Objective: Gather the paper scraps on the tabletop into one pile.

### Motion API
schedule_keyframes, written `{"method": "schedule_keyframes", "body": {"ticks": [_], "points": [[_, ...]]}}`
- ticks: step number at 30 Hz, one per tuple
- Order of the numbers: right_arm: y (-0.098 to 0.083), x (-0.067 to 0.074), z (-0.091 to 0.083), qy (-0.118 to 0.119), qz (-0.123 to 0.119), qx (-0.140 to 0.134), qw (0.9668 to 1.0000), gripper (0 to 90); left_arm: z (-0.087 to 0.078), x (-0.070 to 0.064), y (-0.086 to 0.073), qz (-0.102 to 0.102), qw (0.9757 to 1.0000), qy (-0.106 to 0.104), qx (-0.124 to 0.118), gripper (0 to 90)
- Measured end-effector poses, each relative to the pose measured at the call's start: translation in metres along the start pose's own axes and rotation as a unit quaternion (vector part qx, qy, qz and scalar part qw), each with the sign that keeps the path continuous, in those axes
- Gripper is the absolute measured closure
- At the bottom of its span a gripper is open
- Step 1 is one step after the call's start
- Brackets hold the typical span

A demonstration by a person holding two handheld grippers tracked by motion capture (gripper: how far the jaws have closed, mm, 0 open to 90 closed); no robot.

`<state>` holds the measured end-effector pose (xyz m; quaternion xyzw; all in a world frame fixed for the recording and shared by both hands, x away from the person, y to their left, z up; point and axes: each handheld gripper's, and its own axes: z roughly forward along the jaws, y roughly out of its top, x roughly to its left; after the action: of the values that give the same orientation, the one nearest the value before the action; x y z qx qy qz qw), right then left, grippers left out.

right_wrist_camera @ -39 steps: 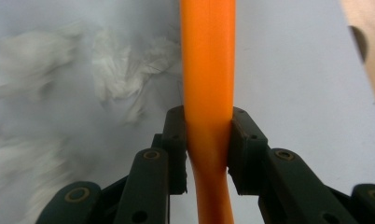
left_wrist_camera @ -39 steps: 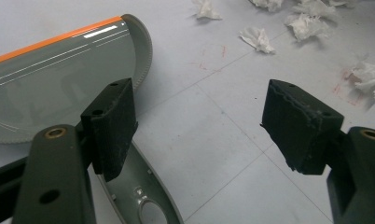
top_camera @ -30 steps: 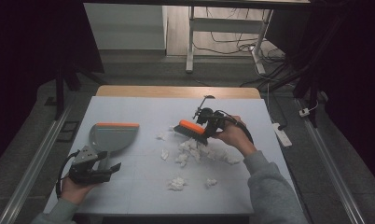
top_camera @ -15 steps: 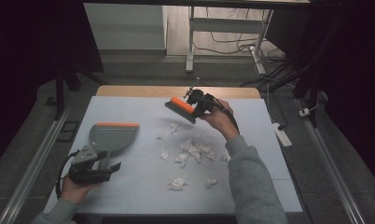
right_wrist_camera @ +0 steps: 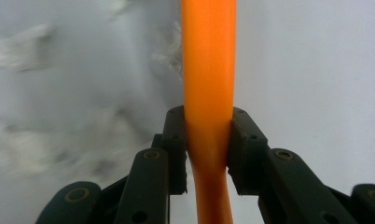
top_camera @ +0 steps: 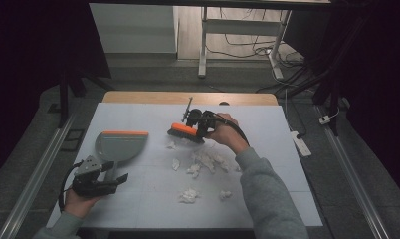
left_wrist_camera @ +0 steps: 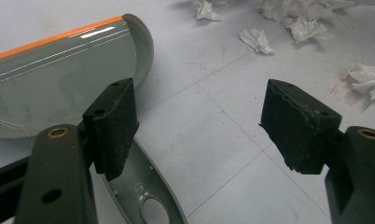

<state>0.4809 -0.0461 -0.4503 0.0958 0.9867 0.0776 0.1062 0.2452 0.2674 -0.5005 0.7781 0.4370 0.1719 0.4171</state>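
2 grippers over a white table: the right one clamps an orange brush, the left one gapes beside a grey dustpan.

The right gripper sits at the far middle of the table, its jaws pressed tight on the orange handle of the brush, seen close up in the right gripper view; the brush head rests at the far edge of the scattered paper scraps, which lie across the table's middle with 2 more clumps nearer the person. The left gripper is at the near left, jaws spread wide with nothing between them, just beside the handle of the dustpan, whose orange-edged tray lies flat with its lip pointing away from the person.
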Motion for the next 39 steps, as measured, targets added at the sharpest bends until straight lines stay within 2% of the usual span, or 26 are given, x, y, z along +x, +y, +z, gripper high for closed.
{"method": "schedule_keyframes", "body": {"ticks": [1, 5, 8, 10, 11, 13, 14, 15, 17, 19, 22, 23, 26, 28, 30, 32, 34, 37, 39], "points": [[-0.004, 0.007, -0.003, 0.013, -0.005, -0.004, 0.9999, 70.5, 0.000, 0.000, 0.000, -0.001, 1.0000, 0.000, 0.000, 28.0], [-0.019, 0.023, -0.010, 0.036, -0.010, -0.015, 0.9992, 70.5, 0.000, 0.001, 0.000, -0.004, 1.0000, -0.003, -0.001, 28.0], [-0.029, 0.023, -0.016, 0.052, 0.001, -0.033, 0.9981, 70.5, 0.001, 0.001, 0.000, -0.004, 1.0000, -0.002, 0.001, 28.0], [-0.035, 0.018, -0.023, 0.051, 0.022, -0.062, 0.9966, 70.4, 0.001, 0.000, 0.000, -0.004, 1.0000, -0.001, 0.002, 28.0], [-0.036, 0.016, -0.027, 0.052, 0.042, -0.074, 0.9951, 70.4, 0.001, 0.000, 0.000, -0.004, 1.0000, 0.000, 0.002, 28.0], [-0.039, 0.008, -0.033, 0.043, 0.056, -0.098, 0.9927, 70.4, 0.002, 0.000, 0.000, -0.005, 1.0000, 0.000, 0.004, 28.0], [-0.040, 0.006, -0.036, 0.045, 0.075, -0.112, 0.9898, 70.4, 0.002, 0.001, 0.000, -0.006, 1.0000, 0.000, 0.004, 28.0], [-0.040, 0.003, -0.038, 0.045, 0.082, -0.124, 0.9879, 70.4, 0.002, 0.001, 0.000, -0.007, 1.0000, -0.001, 0.004, 28.0], [-0.038, 0.000, -0.042, 0.044, 0.101, -0.133, 0.9850, 70.4, 0.003, 0.002, 0.000, -0.007, 1.0000, -0.001, 0.005, 28.0], [-0.032, 0.002, -0.044, 0.042, 0.110, -0.136, 0.9836, 70.4, 0.002, 0.002, -0.001, -0.007, 1.0000, -0.001, 0.004, 28.0], [-0.019, 0.009, -0.043, 0.057, 0.114, -0.142, 0.9817, 70.4, 0.001, 0.002, -0.001, -0.006, 1.0000, 0.000, 0.003, 28.0], [-0.014, 0.012, -0.043, 0.060, 0.109, -0.143, 0.9819, 70.4, 0.001, 0.002, -0.001, -0.007, 1.0000, 0.000, 0.003, 28.0], [0.001, 0.023, -0.041, 0.080, 0.109, -0.158, 0.9782, 70.4, 0.001, 0.003, -0.001, -0.007, 1.0000, 0.001, 0.002, 28.1], [0.011, 0.032, -0.038, 0.097, 0.107, -0.160, 0.9765, 70.4, 0.001, 0.003, -0.001, -0.008, 1.0000, 0.000, 0.003, 28.1], [0.021, 0.040, -0.032, 0.114, 0.113, -0.149, 0.9757, 70.4, 0.002, 0.002, -0.001, -0.006, 1.0000, 0.001, 0.005, 28.1], [0.029, 0.044, -0.025, 0.120, 0.122, -0.145, 0.9745, 70.4, 0.003, 0.001, -0.001, -0.003, 1.0000, 0.002, 0.006, 28.1], [0.036, 0.045, -0.016, 0.126, 0.138, -0.137, 0.9728, 70.4, 0.003, 0.000, -0.001, 0.001, 1.0000, 0.003, 0.007, 28.1], [0.044, 0.043, 0.003, 0.152, 0.167, -0.122, 0.9665, 70.4, 0.002, -0.001, -0.001, 0.000, 1.0000, 0.001, 0.007, 28.1], [0.045, 0.043, 0.011, 0.151, 0.175, -0.104, 0.9673, 70.4, 0.002, 0.000, -0.002, 0.003, 0.9999, 0.006, 0.009, 28.3]]}}
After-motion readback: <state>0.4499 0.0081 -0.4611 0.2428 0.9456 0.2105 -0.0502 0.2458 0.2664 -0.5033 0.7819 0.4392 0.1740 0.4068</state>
